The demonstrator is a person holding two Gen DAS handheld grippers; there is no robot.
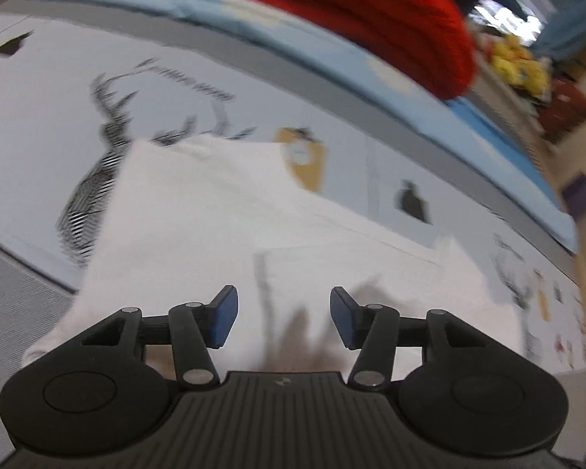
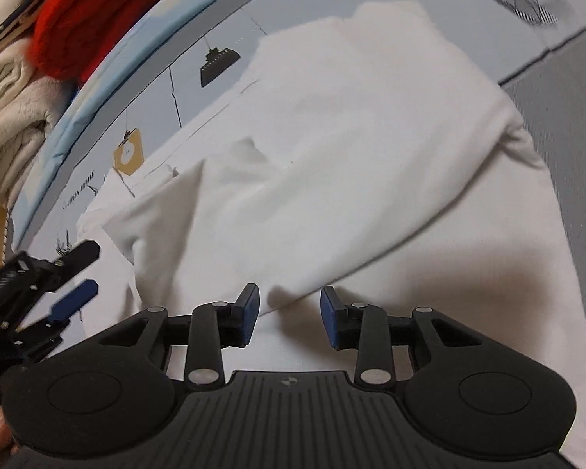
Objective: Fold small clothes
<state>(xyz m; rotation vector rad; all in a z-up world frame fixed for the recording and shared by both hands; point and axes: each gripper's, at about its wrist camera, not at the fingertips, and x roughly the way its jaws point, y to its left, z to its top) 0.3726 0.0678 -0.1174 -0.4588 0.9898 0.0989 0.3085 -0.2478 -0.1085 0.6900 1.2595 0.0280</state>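
Observation:
A white garment (image 1: 222, 211) lies partly folded on a pale printed cloth with a deer drawing (image 1: 109, 144). It also shows in the right wrist view (image 2: 332, 148), with one layer folded over another. My left gripper (image 1: 283, 316) is open and empty just above the garment's near edge. My right gripper (image 2: 289, 314) is open and empty over the garment, with a folded edge of it lying between the blue pads. The left gripper also shows in the right wrist view (image 2: 78, 269), open, at the garment's left side.
A red knitted garment (image 1: 390, 15) and a cream knit (image 2: 11, 109) lie piled on a light blue sheet (image 1: 293, 39) behind the work area. A grey mat edge (image 2: 566, 109) lies to the right. Yellow items (image 1: 519, 66) sit on a far shelf.

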